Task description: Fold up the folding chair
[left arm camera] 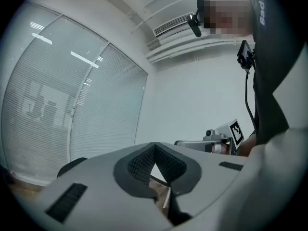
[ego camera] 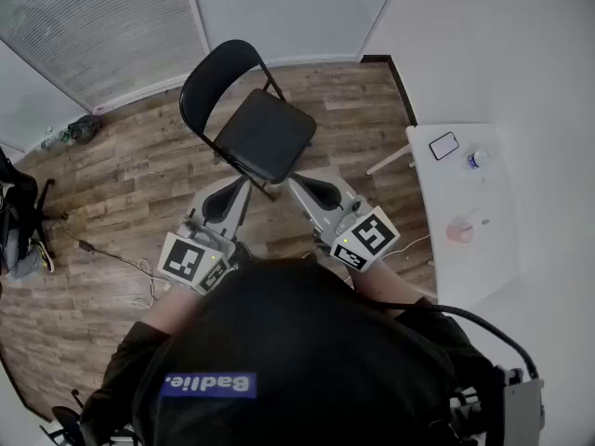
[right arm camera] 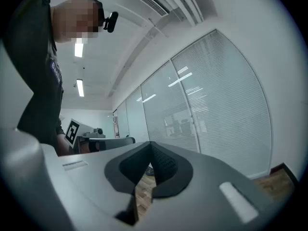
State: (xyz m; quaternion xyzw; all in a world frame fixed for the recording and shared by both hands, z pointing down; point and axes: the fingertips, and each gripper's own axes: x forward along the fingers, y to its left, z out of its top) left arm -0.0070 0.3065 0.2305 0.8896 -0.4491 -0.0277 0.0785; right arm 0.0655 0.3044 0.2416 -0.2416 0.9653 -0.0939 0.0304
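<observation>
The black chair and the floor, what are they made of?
The chair looks like thin black metal tubing with a matte seat, maybe vinyl-covered: slim rod-like legs, smooth dull surface. The floor looks like wood planks or wood-look laminate: brown grain and board seams.

White table [ego camera: 456, 189] w/ phone [ego camera: 443, 144], maybe pink cup [ego camera: 459, 231], window blinds [ego camera: 102, 26]

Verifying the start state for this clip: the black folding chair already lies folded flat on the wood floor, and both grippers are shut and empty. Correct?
No. The head view shows the folding chair standing unfolded, seat level, on the wood floor. The left gripper and right gripper are indeed shut and empty.
</observation>
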